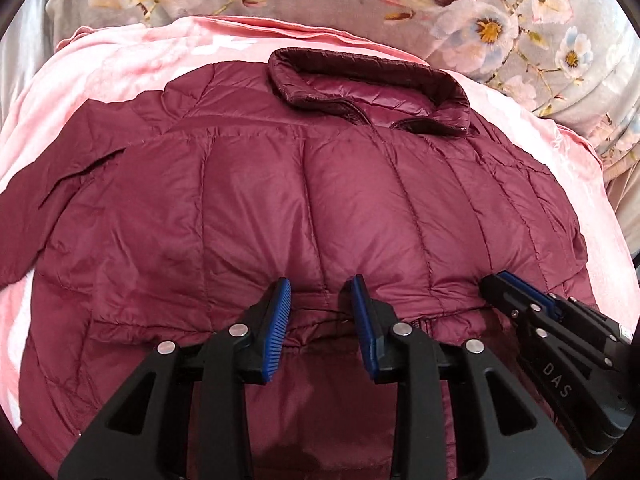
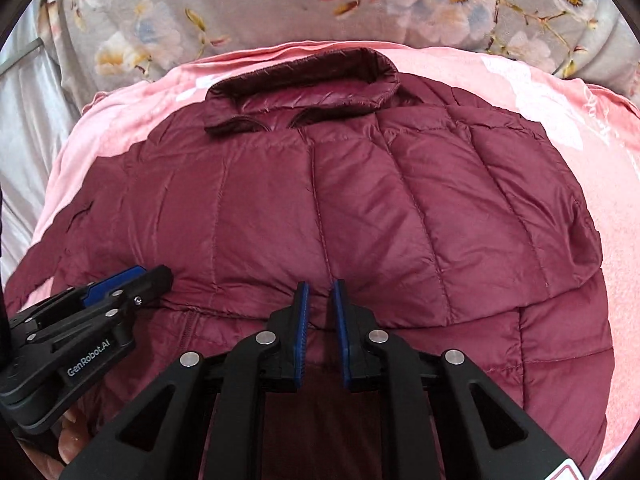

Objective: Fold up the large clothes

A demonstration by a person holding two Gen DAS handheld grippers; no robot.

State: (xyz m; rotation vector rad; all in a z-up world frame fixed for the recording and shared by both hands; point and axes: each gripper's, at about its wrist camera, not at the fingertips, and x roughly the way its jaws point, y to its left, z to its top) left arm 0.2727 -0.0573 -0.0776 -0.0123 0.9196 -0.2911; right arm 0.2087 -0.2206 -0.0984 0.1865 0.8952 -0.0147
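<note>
My maroon puffer jacket [image 1: 320, 184] lies spread on the pink blanket [image 1: 132, 52], collar [image 1: 360, 80] at the far end toward the floral bedding [image 1: 520, 12] and front side up, with the zip line running down the middle. As I judge it, the fold is partly made: the sleeves seem to be tucked in across the body, since the quilted panels overlap and no sleeve lies loose on the right, though on the left a flap of fabric reaches toward the edge and I cannot tell whether it is a sleeve or a side panel. The bottom hem near me looks bunched and doubled, so I take it that the lower part is being brought up toward the collar; that lengthwise fold, and any final halving, are what is left. My left gripper [image 1: 322, 308] sits at the hem ridge with its blue pads [image 1: 280, 320] set apart at a moderate gap, nothing pinched between them that I can see. My right gripper [image 2: 320, 308] stands just beside it on the same ridge, pads [image 2: 302, 320] narrowed to a slim slot (whether a thin fold of fabric is caught in there I cannot tell). As for writing, the right gripper's side reads "DAS" in the left view, and the left gripper's body reads "GenRobot.AI" in the right view.
</note>
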